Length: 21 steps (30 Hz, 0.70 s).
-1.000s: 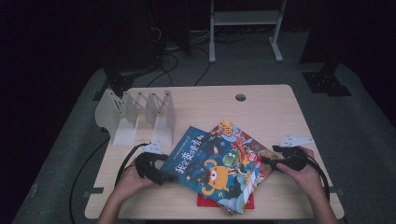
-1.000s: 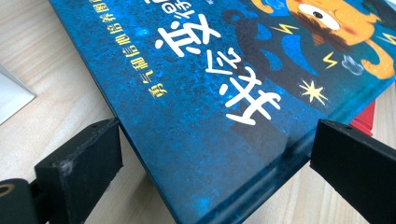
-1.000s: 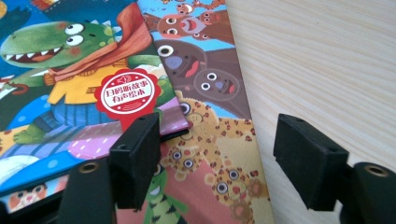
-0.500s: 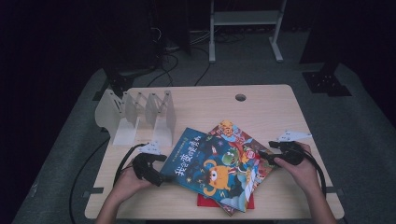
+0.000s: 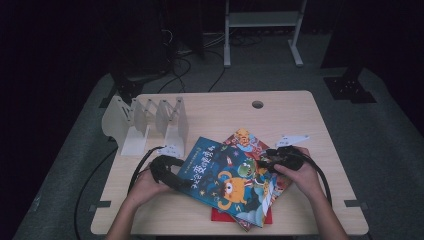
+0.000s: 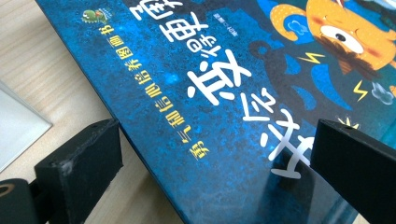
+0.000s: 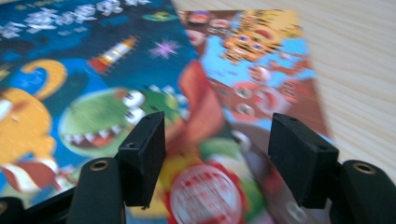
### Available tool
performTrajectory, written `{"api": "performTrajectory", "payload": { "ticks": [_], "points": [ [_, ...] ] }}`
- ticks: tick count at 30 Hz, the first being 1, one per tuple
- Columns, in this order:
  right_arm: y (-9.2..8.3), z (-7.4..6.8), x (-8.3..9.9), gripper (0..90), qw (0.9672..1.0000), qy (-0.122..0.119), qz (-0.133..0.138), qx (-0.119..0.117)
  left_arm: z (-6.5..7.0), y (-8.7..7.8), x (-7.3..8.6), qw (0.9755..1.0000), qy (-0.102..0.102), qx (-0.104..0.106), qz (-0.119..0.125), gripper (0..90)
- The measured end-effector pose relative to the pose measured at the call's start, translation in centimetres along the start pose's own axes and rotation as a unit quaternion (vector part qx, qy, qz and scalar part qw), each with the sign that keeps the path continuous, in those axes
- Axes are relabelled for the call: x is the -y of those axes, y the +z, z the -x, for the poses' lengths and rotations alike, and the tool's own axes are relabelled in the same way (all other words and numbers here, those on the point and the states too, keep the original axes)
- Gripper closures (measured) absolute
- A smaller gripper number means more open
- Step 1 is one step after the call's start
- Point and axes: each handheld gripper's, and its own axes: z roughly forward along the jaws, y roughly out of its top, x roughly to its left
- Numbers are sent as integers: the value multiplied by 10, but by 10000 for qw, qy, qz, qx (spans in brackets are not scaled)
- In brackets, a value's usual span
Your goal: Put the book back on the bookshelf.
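Right gripper (image 5: 265, 164) has slid left onto the book stack, jaws just narrowing but apart, nothing clamped. Left gripper (image 5: 186, 184) waits at the blue book's (image 5: 227, 181) left edge, jaws apart straddling it. Book lies near-centre on the table (image 5: 220, 115); likely a lift is coming.

A dim lab or recording studio: a lone wooden worktop (image 5: 300, 115) on grey carpet, cables (image 5: 200, 65) trailing past a metal stand (image 5: 262, 20) behind
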Motion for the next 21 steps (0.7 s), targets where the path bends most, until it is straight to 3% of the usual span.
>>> {"api": "performTrajectory", "payload": {
  "ticks": [3,7,21],
  "points": [
    [10,-6,-6,381,9995,-53,-46,-310,2,0,1,10000,-5,-21,12,15],
    [12,-8,-9,379,9995,-96,-70,-305,5,-2,5,10000,-8,-14,50,15],
    [25,-26,-16,377,9976,-263,-92,-631,21,-18,24,9999,-80,-31,73,15]
  ]
}}
